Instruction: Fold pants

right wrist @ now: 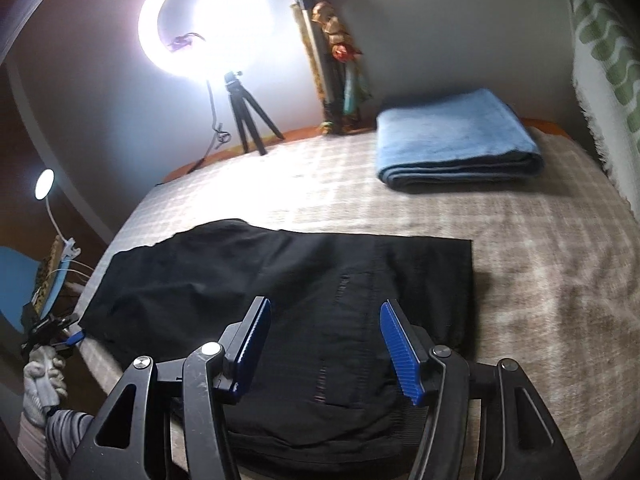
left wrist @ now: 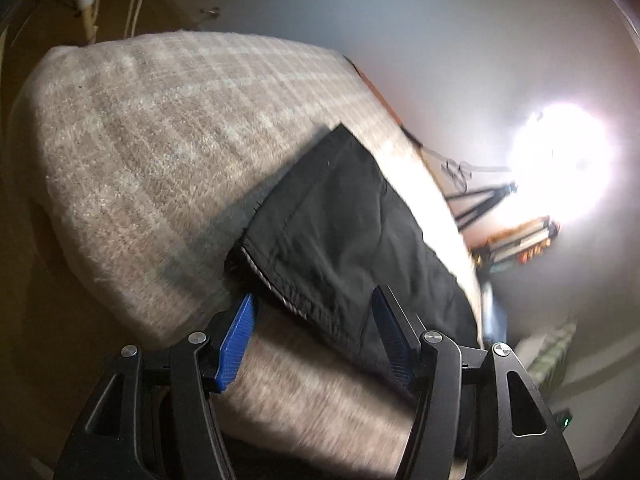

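One pants (right wrist: 280, 300) mid-frame on bed (right wrist: 540, 280), one towel (right wrist: 452, 136) upper right. Left tongs (left wrist: 316, 332), right tongs (right wrist: 324, 344) both released; bare blanket right of the pants.

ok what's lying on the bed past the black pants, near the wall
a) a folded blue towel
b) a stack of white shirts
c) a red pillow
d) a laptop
a: in the right wrist view a folded blue towel lies on the bed cover beyond the black pants, close to the wall and apart from them.
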Motion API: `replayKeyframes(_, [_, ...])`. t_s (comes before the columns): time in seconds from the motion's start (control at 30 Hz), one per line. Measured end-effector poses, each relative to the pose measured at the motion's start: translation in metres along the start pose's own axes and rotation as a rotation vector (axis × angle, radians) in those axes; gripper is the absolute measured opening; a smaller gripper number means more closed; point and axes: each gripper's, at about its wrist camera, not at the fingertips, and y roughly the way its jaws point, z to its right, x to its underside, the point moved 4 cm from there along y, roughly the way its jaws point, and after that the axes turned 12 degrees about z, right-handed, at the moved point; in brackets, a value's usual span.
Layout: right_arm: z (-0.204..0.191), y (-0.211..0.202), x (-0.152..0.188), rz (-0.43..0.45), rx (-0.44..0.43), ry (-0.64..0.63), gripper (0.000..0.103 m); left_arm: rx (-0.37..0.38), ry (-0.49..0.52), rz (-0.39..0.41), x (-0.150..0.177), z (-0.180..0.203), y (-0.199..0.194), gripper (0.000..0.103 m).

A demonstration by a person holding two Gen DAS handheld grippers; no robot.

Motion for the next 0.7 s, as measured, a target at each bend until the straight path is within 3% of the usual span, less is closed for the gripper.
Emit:
replayKeyframes(0.17, [-0.018, 0.004, 0.003, -0.014, -0.026, -0.027, 0.06, -0.018, -0.021, 0.072, -0.004, 0.005, 0.009, 0.054])
replayKeyframes(0.2, [-0.021, 0.005, 0.004, -0.016, -0.03, -0.031, 0.06, -0.026, -0.013, 0.084, -0.005, 0.007, 0.011, 0.049])
replayKeyframes(0.23, [-0.025, 0.006, 0.004, -0.019, -0.034, -0.034, 0.06, -0.038, 0.0, 0.094, -0.005, 0.008, 0.013, 0.027])
replayKeyframes(0.27, [-0.027, 0.006, 0.005, -0.02, -0.037, -0.036, 0.06, -0.05, 0.016, 0.1, -0.006, 0.009, 0.015, 0.018])
replayKeyframes(0.33, [-0.033, 0.007, 0.005, -0.029, -0.045, -0.04, 0.06, -0.041, 0.027, 0.112, -0.008, 0.011, 0.017, 0.011])
replayKeyframes(0.53, [-0.056, 0.014, 0.002, -0.06, -0.099, -0.054, 0.06, 0.014, 0.229, 0.162, -0.009, 0.051, 0.011, 0.005])
replayKeyframes(0.7, [-0.087, 0.034, -0.006, -0.095, -0.184, -0.041, 0.06, 0.079, 0.451, 0.122, 0.01, 0.096, 0.015, 0.004])
